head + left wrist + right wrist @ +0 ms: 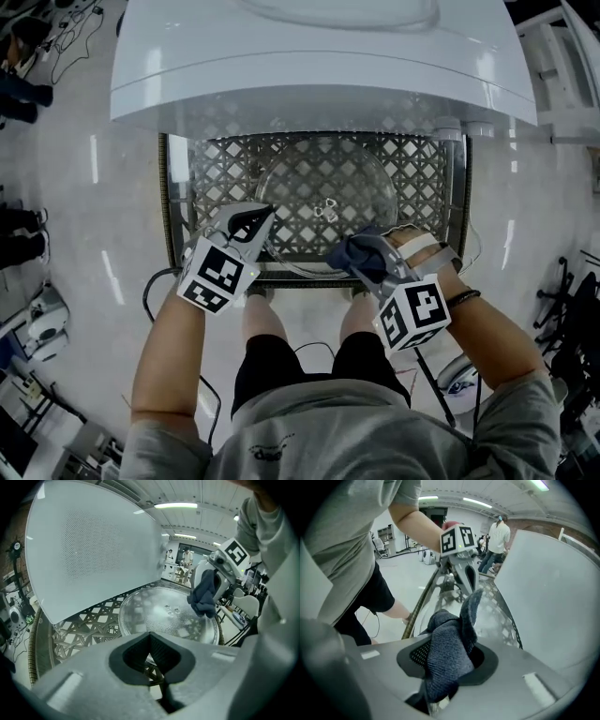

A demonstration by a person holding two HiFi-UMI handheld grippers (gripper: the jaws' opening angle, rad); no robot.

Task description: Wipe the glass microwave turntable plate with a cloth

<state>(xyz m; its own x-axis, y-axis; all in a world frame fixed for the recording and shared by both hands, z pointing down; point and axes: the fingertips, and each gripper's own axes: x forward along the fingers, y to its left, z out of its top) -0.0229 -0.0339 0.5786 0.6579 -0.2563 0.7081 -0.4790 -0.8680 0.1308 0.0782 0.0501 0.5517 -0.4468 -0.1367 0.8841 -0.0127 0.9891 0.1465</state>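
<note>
The clear glass turntable plate [323, 187] lies on a lattice-top table [427, 169] in front of the white microwave [319, 56]. My left gripper [261, 223] is at the plate's near left rim, jaws shut on the glass edge; in the left gripper view [151, 656] the plate [164, 613] runs straight into the closed pads. My right gripper [364, 261] is shut on a bunched dark blue-grey cloth [349, 251] at the plate's near right rim. In the right gripper view the cloth [450, 648] fills the jaws and hides the pads, with the plate [490, 616] just beyond.
The microwave's white side [93, 550] stands close behind the plate. A dark metal rim [165, 206] frames the table. The person's legs are at the table's near edge. Cables and equipment lie on the floor at left [37, 309]; people stand far back [499, 536].
</note>
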